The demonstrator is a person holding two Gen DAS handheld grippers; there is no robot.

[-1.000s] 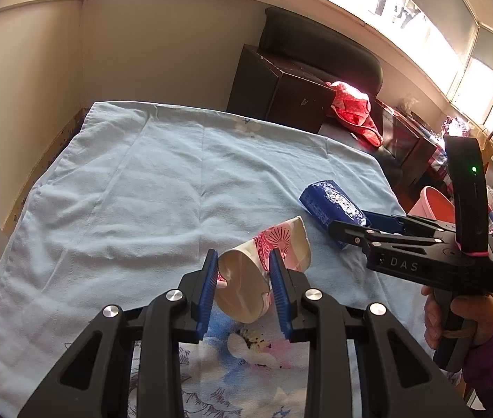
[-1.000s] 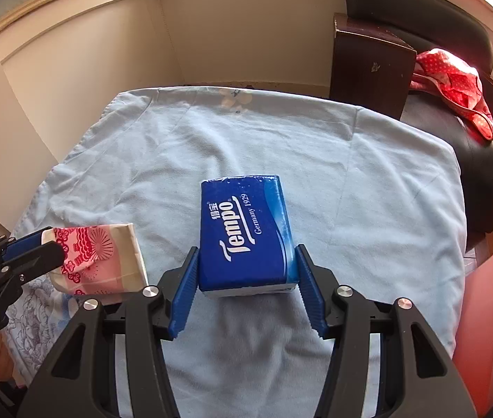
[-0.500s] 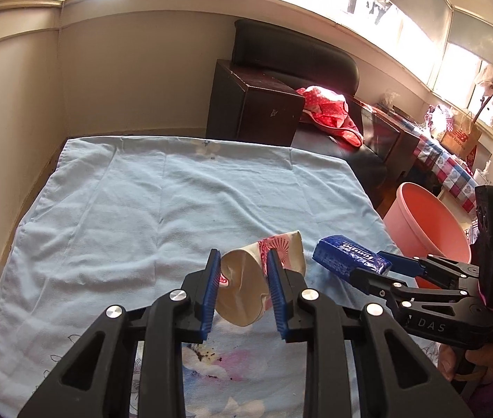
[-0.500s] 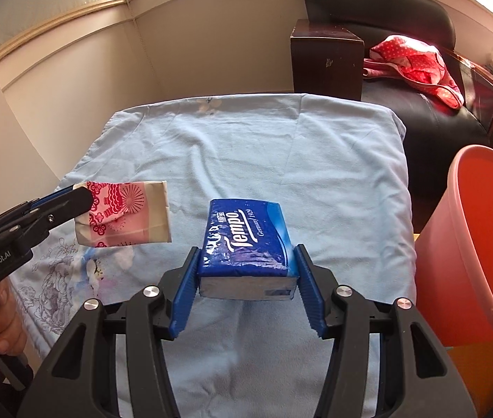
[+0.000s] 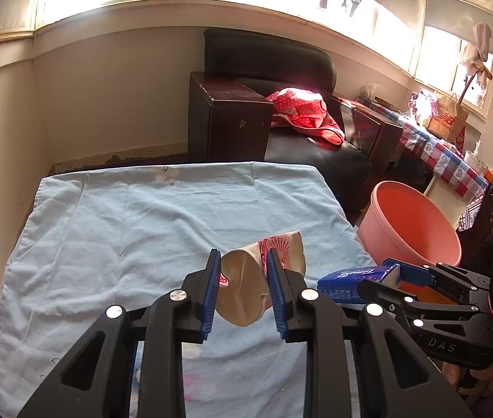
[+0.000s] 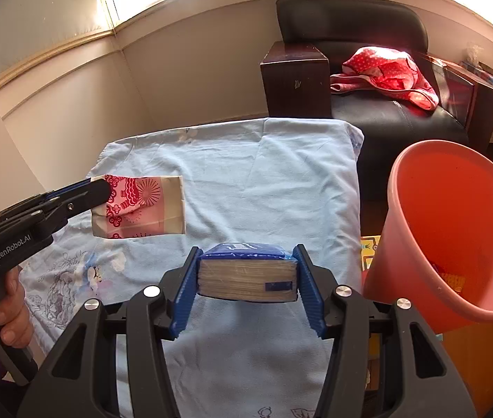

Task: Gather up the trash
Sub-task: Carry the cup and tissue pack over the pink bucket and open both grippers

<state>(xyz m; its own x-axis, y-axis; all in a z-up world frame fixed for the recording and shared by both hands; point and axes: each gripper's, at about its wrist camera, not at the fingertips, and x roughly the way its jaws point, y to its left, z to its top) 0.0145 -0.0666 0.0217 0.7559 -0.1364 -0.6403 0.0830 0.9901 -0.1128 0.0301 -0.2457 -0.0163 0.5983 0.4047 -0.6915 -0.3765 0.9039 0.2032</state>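
Observation:
My left gripper [image 5: 241, 261] is shut on a squashed paper cup [image 5: 246, 289] with a red and pink pattern, held in the air above the light blue cloth [image 5: 142, 230]. The cup also shows in the right wrist view [image 6: 142, 205]. My right gripper [image 6: 246, 264] is shut on a blue tissue pack [image 6: 246, 273], held level above the cloth's right part. The pack also shows in the left wrist view [image 5: 358, 280]. A pink bin [image 6: 455, 230] stands just right of the table, its opening tilted toward me, with some scraps inside.
A black armchair [image 5: 281, 69] with a dark wooden armrest box [image 5: 232, 118] and a red cloth [image 5: 302, 111] stands behind the table. A checkered-cloth table [image 5: 445, 153] with a paper bag lies far right. Walls close in at the left and back.
Both grippers have risen off the cloth with their loads and swung right. The tissue pack has levelled out and the pink bin has come into view close on the right.

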